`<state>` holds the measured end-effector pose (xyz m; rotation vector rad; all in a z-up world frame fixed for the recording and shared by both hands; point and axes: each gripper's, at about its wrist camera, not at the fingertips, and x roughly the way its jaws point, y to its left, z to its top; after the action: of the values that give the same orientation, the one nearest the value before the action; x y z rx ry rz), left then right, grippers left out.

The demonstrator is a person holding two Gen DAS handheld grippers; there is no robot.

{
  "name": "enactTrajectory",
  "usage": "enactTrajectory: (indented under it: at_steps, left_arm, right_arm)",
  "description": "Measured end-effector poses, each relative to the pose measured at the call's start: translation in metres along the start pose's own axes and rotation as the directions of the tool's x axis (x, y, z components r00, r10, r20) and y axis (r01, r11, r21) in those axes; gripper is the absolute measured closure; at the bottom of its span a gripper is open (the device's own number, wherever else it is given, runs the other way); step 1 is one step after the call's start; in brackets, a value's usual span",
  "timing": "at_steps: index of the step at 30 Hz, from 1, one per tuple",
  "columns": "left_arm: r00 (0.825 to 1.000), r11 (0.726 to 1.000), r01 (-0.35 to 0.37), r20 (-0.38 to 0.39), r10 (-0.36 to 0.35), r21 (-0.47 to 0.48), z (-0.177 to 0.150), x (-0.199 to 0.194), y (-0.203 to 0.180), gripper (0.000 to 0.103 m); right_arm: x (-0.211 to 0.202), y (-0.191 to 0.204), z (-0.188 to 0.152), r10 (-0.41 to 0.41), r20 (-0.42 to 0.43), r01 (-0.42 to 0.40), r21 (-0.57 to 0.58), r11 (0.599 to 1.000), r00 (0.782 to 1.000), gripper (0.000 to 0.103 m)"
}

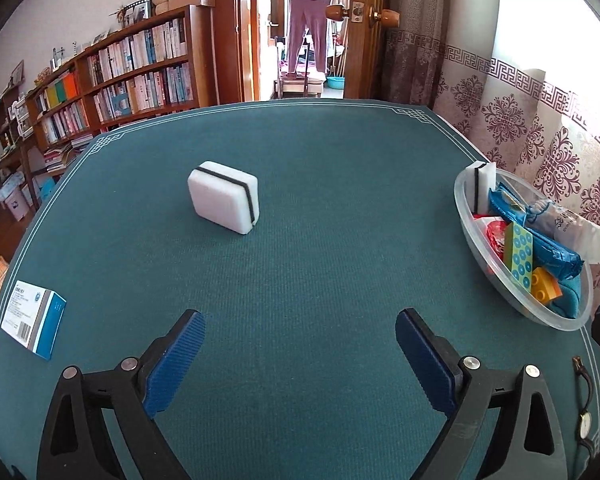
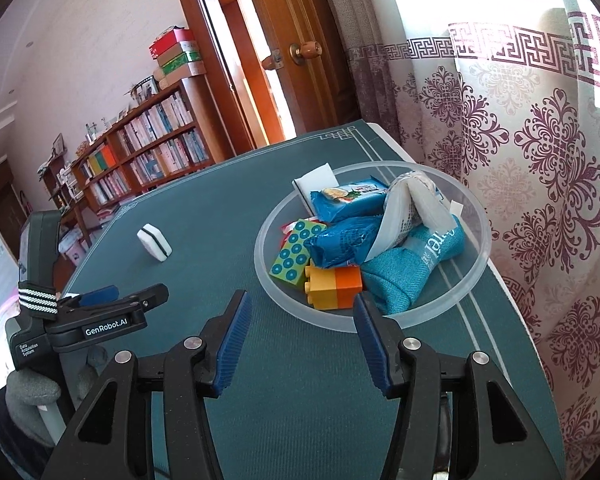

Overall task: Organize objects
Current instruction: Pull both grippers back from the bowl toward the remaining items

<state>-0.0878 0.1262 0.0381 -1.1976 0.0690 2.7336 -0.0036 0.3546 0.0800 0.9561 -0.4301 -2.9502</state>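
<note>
A white sponge with a black band point(image 1: 223, 197) stands on the teal table mat point(image 1: 300, 240), ahead and slightly left of my open, empty left gripper point(image 1: 300, 344). It also shows small in the right wrist view point(image 2: 154, 243). A clear plastic bowl point(image 1: 466, 200) at the right edge holds blue snack packs, a green dotted block, a yellow-orange brick, a teal cloth and another white sponge. In the right wrist view the bowl point(image 2: 474, 276) lies just ahead of my open, empty right gripper point(image 2: 302, 312). The left gripper point(image 2: 112, 300) shows there at the left.
A white and blue medicine box point(image 1: 34, 318) lies at the mat's left edge. A wristwatch point(image 1: 584, 420) lies at the near right. A patterned curtain point(image 2: 540, 160) hangs close behind the bowl. Bookshelves point(image 1: 120, 80) and an open door stand beyond the table.
</note>
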Motion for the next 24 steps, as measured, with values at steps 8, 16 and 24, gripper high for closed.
enactTrajectory:
  at_steps: [8, 16, 24]
  left_arm:
    - [0.995, 0.994, -0.097, 0.010, 0.097, -0.041, -0.005, -0.004, 0.031, 0.005]
    - [0.993, 0.989, -0.118, 0.003, 0.119, -0.086, -0.013, -0.005, 0.057, 0.004]
    - [0.990, 0.981, -0.140, -0.004, 0.140, -0.131, -0.019, -0.008, 0.081, 0.004]
  right_arm:
    - [0.008, 0.017, -0.007, 0.022, -0.027, -0.023, -0.014, 1.000, 0.999, 0.046]
    - [0.017, 0.036, -0.011, 0.049, -0.059, -0.051, -0.030, 0.998, 0.997, 0.044]
    - [0.030, 0.058, -0.016, 0.078, -0.092, -0.083, -0.048, 0.995, 0.993, 0.038]
